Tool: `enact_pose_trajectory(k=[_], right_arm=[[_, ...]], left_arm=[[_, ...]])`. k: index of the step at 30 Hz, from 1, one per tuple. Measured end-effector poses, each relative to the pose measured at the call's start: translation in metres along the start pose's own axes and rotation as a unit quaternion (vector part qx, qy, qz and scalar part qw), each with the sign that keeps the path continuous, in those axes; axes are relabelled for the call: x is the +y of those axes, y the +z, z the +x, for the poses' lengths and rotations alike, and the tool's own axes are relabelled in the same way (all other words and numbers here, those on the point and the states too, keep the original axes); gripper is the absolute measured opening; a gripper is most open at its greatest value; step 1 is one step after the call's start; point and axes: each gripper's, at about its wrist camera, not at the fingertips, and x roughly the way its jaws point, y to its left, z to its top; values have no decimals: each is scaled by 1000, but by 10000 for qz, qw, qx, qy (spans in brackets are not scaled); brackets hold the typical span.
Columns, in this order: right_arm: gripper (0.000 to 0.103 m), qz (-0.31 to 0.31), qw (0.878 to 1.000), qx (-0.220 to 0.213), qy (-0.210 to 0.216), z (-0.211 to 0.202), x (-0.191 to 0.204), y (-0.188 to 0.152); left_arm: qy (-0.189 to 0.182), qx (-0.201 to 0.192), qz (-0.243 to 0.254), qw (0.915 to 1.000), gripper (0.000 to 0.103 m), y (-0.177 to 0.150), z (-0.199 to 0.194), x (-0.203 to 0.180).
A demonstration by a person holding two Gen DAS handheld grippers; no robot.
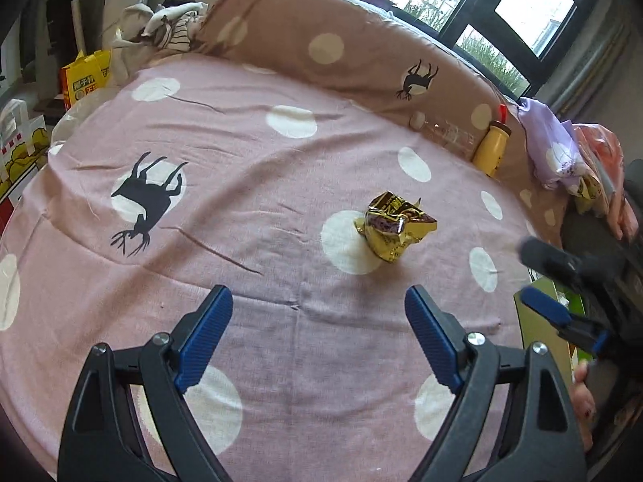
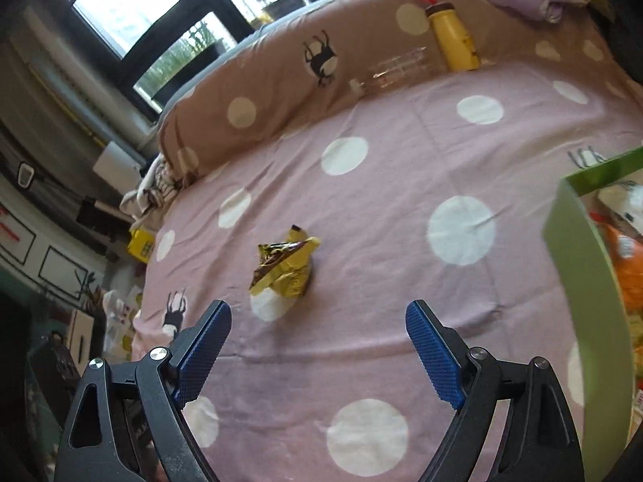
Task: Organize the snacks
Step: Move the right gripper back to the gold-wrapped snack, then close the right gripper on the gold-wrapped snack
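A crumpled gold snack packet (image 1: 392, 225) lies on the pink polka-dot bedspread (image 1: 249, 184); it also shows in the right wrist view (image 2: 283, 267). My left gripper (image 1: 318, 319) is open and empty, hovering short of the packet. My right gripper (image 2: 318, 335) is open and empty, with the packet ahead and slightly left of it; it shows blurred at the right edge of the left wrist view (image 1: 538, 277). A green box (image 2: 578, 265) holding several snack packs stands at the right, beside my right gripper.
A brown polka-dot pillow roll (image 1: 321, 48) runs along the bed's far side. A yellow bottle (image 1: 492, 146) and a clear bottle (image 1: 446, 130) lean against it. Lilac cloth (image 1: 552, 148) lies at the right. Yellow bags (image 1: 82, 76) stand off the left edge.
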Motion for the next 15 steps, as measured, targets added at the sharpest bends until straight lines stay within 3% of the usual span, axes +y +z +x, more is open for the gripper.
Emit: enact_pose_trajectory(k=[6,11,15], right_arm=[[89,-327,9972,648,-198,71,26,24],[89,-657,9929,818,-559,106,35,35],[84,-704,9915,1074,-202,122,33,34]], left_arm=[[-59,168,-118,9998,87,1,4,8],[23,332,-123,9994,87,1,10,12],[-239,491,-203,9983,88,1,14,15]])
